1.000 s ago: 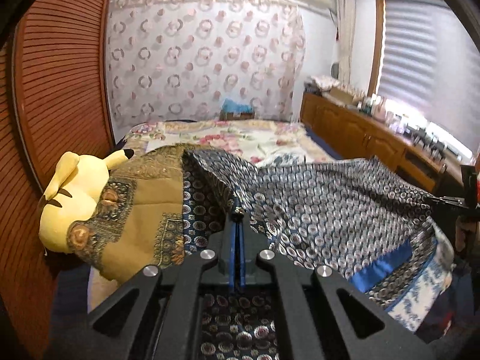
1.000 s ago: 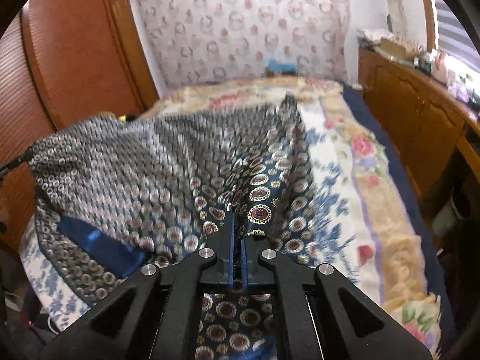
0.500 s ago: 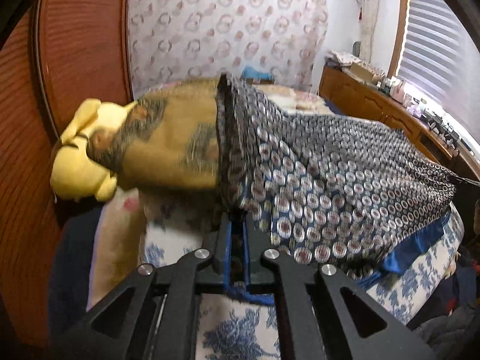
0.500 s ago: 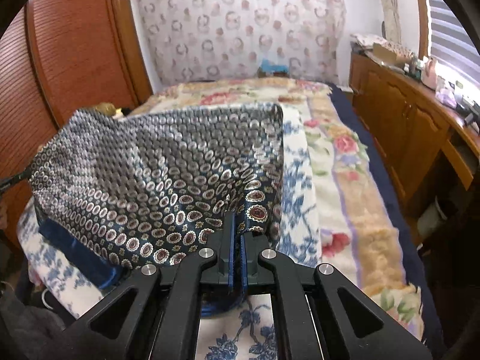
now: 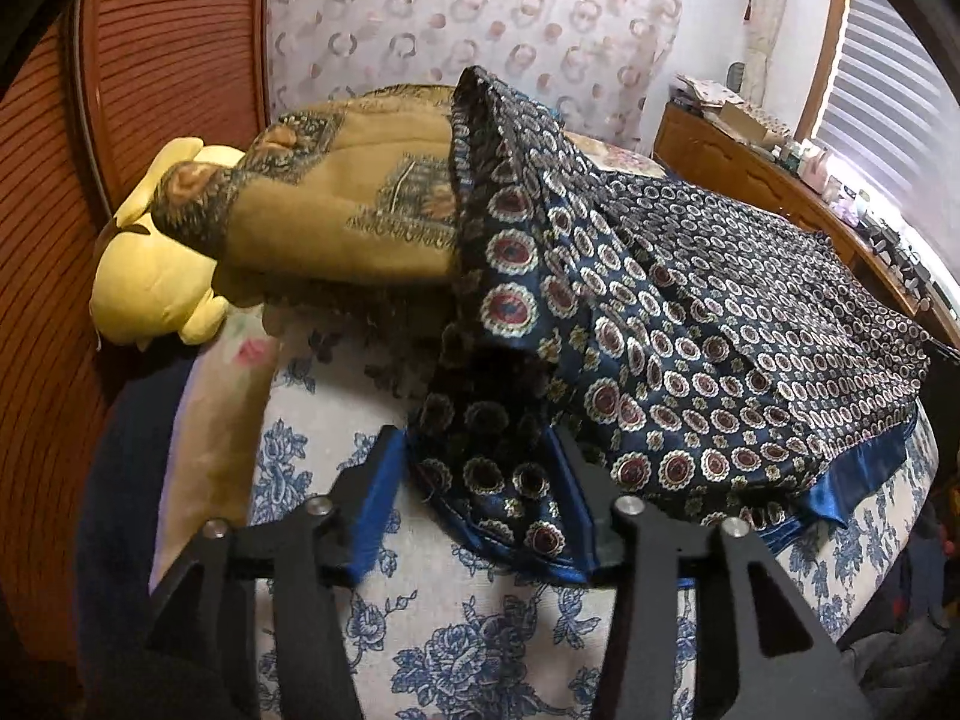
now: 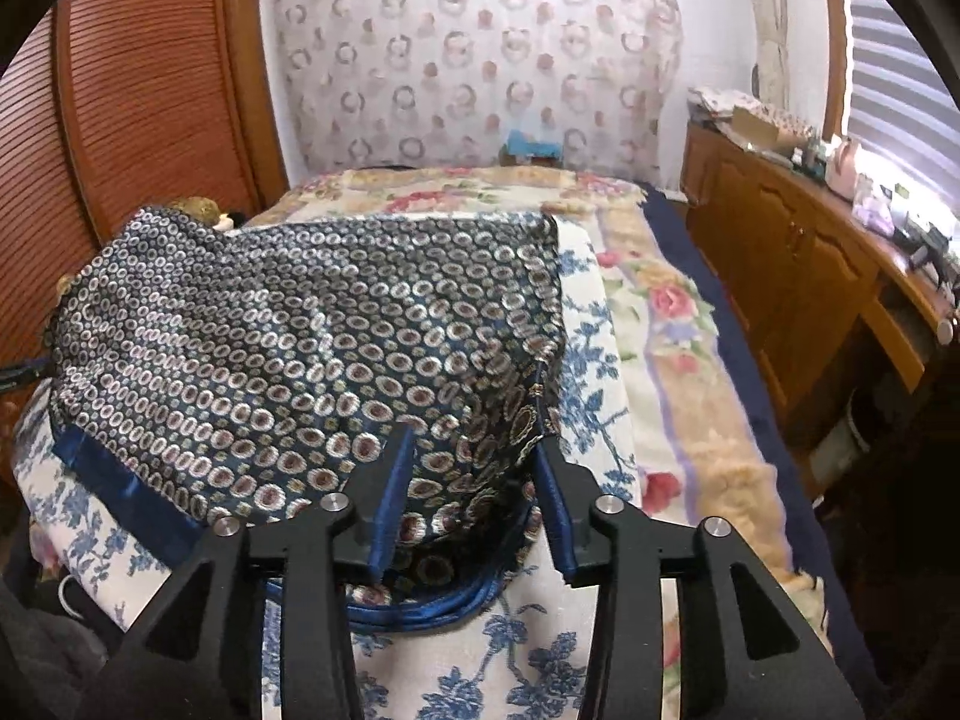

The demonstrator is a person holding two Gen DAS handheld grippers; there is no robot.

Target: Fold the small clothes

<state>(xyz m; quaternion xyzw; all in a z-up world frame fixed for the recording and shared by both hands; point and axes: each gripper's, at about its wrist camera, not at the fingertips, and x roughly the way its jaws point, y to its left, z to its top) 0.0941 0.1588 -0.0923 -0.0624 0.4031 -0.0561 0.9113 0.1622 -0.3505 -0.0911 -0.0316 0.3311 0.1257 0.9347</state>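
A dark blue patterned silky garment [image 5: 690,324] with red-and-white circles and a bright blue hem lies folded over on the white, blue-flowered bed cover [image 5: 480,648]. It also shows in the right wrist view [image 6: 288,336]. My left gripper [image 5: 474,480] is open, its fingers either side of the garment's near left corner. My right gripper [image 6: 474,480] is open, its fingers either side of the near right corner. Neither holds the cloth.
A tan patterned cloth [image 5: 348,204] lies over a yellow plush toy [image 5: 150,276] by the wooden wardrobe [image 5: 150,90] at the left. A wooden dresser [image 6: 810,264] with clutter runs along the right. A floral blanket [image 6: 672,324] covers the bed beyond.
Both grippers carried the garment's edge toward the near side and down onto the bed, then opened and let go. The garment now lies folded.
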